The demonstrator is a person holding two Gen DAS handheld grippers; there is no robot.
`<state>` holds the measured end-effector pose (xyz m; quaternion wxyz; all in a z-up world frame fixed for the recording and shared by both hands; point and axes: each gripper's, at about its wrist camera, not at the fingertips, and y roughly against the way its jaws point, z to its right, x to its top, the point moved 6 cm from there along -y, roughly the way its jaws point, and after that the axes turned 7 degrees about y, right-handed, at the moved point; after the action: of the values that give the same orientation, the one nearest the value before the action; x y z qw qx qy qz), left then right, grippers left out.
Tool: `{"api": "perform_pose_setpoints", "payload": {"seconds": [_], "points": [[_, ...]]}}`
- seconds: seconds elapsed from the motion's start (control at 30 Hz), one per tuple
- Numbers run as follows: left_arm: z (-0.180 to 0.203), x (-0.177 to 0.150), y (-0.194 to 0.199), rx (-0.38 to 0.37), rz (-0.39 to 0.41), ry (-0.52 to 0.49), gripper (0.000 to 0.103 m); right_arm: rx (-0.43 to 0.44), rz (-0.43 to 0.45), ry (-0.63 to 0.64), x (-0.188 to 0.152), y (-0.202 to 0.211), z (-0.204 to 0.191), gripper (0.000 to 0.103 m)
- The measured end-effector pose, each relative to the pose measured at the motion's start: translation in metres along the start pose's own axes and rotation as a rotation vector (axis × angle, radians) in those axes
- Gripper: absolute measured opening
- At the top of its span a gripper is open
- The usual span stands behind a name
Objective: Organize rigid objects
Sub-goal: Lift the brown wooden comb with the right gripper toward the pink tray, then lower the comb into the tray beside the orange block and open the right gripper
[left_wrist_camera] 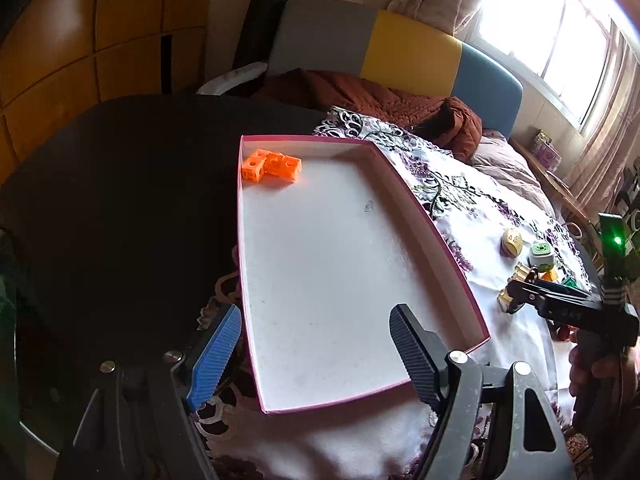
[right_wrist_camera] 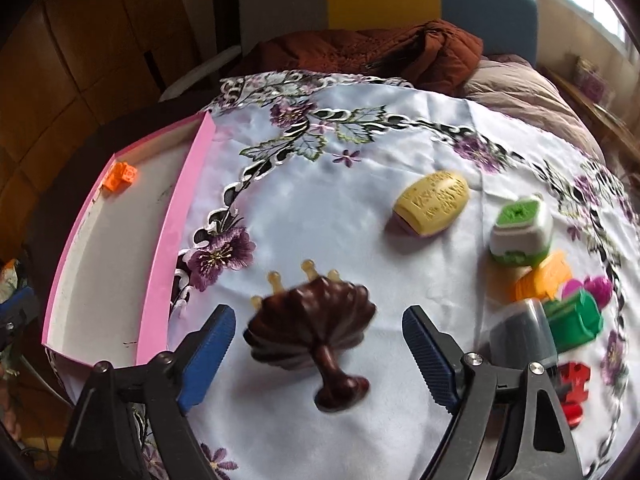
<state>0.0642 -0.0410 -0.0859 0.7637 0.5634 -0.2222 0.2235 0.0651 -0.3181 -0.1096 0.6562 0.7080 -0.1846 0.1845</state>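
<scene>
A shallow pink box (left_wrist_camera: 420,208) with a white floor holds two orange blocks (left_wrist_camera: 272,165) in its far left corner. My left gripper (left_wrist_camera: 316,344) stands open over the box's near end with nothing between its fingers. In the right wrist view a dark brown fan-shaped comb (right_wrist_camera: 312,320) with amber teeth lies, slightly blurred, between the wide-apart fingers of my right gripper (right_wrist_camera: 320,344). There is a gap on each side of the comb and the pads do not press on it. The box (right_wrist_camera: 176,220) and the orange blocks (right_wrist_camera: 120,175) are to its left.
On the flowered white cloth (right_wrist_camera: 320,208) to the right lie a yellow oval stamp (right_wrist_camera: 432,202), a green-and-white toy (right_wrist_camera: 520,232), an orange piece (right_wrist_camera: 540,280), a green piece (right_wrist_camera: 576,316), a grey block (right_wrist_camera: 524,332) and a red piece (right_wrist_camera: 576,384). A brown jacket (right_wrist_camera: 400,56) lies behind the table.
</scene>
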Motion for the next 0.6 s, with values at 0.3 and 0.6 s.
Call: {"api": "perform_pose_setpoints", "payload": {"seconds": [0.3, 0.6], "points": [[-0.013, 0.002, 0.007, 0.021, 0.020, 0.020, 0.078, -0.025, 0.001, 0.096, 0.017, -0.001, -0.030, 0.064], [-0.027, 0.008, 0.010, 0.044, 0.038, 0.042, 0.078, 0.139, 0.088, 0.156, 0.082, 0.007, -0.106, 0.064]]}}
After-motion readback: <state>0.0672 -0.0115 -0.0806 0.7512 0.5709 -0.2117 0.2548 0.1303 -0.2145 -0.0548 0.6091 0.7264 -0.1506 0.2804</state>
